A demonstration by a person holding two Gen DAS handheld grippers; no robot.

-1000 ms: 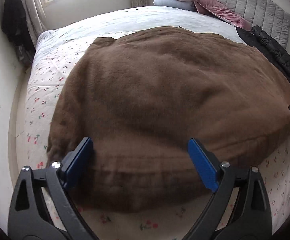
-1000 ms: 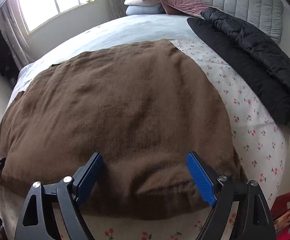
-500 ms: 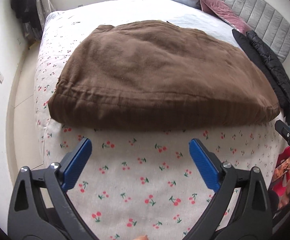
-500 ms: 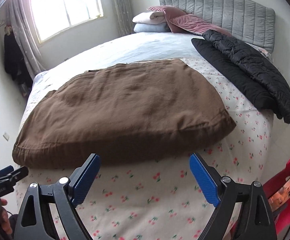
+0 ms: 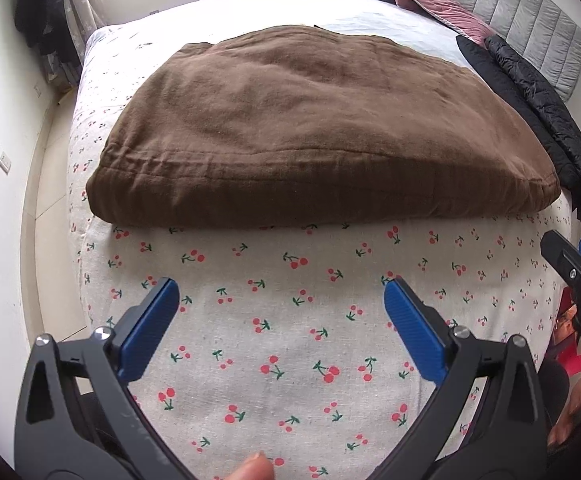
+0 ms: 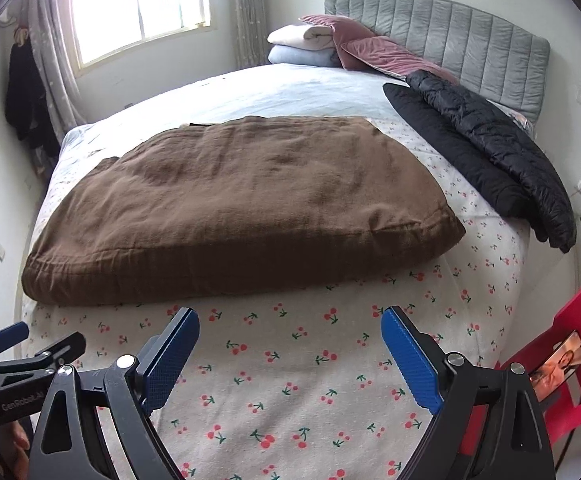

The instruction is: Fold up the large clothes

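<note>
Nearest, left gripper [image 5: 280,300] and right gripper [image 6: 290,330], both spread wide, empty, above cherry-print sheet [image 6: 290,380]. Just beyond, folded brown garment [image 6: 242,200] flat on bed, apart from both grippers. Right of it, black jacket [image 6: 486,152]. Farther back, pink and pale bedding, perhaps pillows [image 6: 330,42], against grey headboard [image 6: 462,44].

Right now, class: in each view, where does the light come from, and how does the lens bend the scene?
Right wrist view: the window glares white, overexposed. Left wrist view: softer, even light. Both views: fisheye bows the bed edges, dark corners frame the image; the brown garment stays sharp.
</note>
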